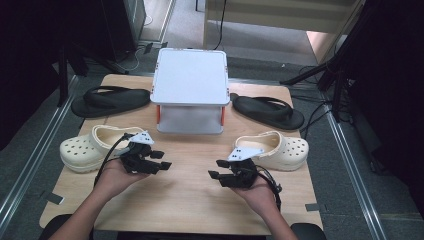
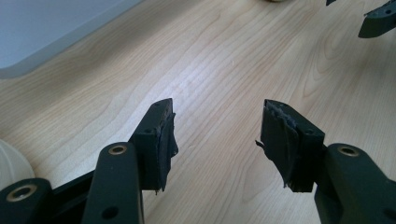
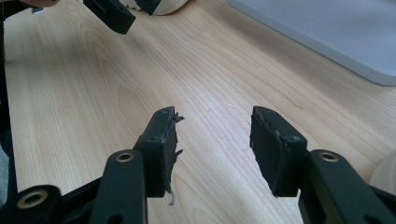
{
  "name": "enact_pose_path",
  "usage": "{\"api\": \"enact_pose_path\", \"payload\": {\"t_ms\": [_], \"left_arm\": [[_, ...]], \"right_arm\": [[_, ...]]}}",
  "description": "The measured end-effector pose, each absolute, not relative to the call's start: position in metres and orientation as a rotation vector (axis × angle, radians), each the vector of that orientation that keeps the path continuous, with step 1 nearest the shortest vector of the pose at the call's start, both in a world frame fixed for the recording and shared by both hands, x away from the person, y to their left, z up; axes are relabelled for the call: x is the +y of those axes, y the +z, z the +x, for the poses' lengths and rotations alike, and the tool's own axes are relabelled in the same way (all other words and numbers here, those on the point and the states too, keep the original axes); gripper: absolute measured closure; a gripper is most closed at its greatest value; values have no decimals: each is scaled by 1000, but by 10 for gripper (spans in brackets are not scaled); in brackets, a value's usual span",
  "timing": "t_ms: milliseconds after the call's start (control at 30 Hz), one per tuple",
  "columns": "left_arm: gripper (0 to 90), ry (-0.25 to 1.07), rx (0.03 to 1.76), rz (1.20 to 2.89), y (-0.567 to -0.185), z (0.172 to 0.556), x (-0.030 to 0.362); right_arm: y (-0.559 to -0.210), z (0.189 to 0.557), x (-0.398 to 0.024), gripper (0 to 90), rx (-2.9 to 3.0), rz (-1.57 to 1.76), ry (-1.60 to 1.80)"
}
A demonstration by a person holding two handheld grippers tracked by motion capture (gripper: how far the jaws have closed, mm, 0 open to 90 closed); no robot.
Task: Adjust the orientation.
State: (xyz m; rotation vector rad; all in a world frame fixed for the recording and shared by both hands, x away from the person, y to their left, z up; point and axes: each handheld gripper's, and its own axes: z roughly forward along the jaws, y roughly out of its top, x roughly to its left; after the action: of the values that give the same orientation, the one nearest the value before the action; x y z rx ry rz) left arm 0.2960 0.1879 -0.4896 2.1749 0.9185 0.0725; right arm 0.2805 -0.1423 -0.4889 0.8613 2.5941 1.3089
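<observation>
Four shoes sit around the white two-tier rack [image 1: 190, 95], my landmark at the back middle of the table [image 1: 190, 200]. One black flip-flop [image 1: 111, 100] lies to the rack's left, its mate [image 1: 268, 111] to the rack's right. One cream clog [image 1: 95, 146] lies in front of the rack and to its left, the second cream clog [image 1: 272, 148] in front and to its right.

Left claw [image 1: 161, 160] hangs in front of the rack's left corner, just beside the left clog, jaws wide apart, nothing between them; the left gripper view has bare wood between the pads [image 2: 164, 144]. Right claw [image 1: 218, 170] mirrors it in front of the rack's right corner, beside the right clog, also wide open and empty. Both point inward at each other.

Risks as I judge them:
- Pad covering on both claws is frayed and peeling; a smooth clog wall could slip out mid-lift.
- Clogs lie behind the claws, so I must turn each wrist outward; a careless swing would nudge a clog off the table edge.
- Claws facing each other could collide.
</observation>
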Motion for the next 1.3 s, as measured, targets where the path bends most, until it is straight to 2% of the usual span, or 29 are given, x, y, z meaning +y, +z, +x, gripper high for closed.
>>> {"api": "enact_pose_path", "payload": {"t_ms": [300, 733, 1300], "left_arm": [[453, 131, 932, 2180, -486, 297, 193], [449, 122, 963, 2142, -481, 292, 204], [449, 191, 1055, 2144, -449, 287, 244]], "right_arm": [[-489, 279, -144, 505, 2595, 812, 1272], [-487, 280, -139, 501, 2618, 804, 1263], [-485, 281, -130, 505, 2656, 775, 1270]]}}
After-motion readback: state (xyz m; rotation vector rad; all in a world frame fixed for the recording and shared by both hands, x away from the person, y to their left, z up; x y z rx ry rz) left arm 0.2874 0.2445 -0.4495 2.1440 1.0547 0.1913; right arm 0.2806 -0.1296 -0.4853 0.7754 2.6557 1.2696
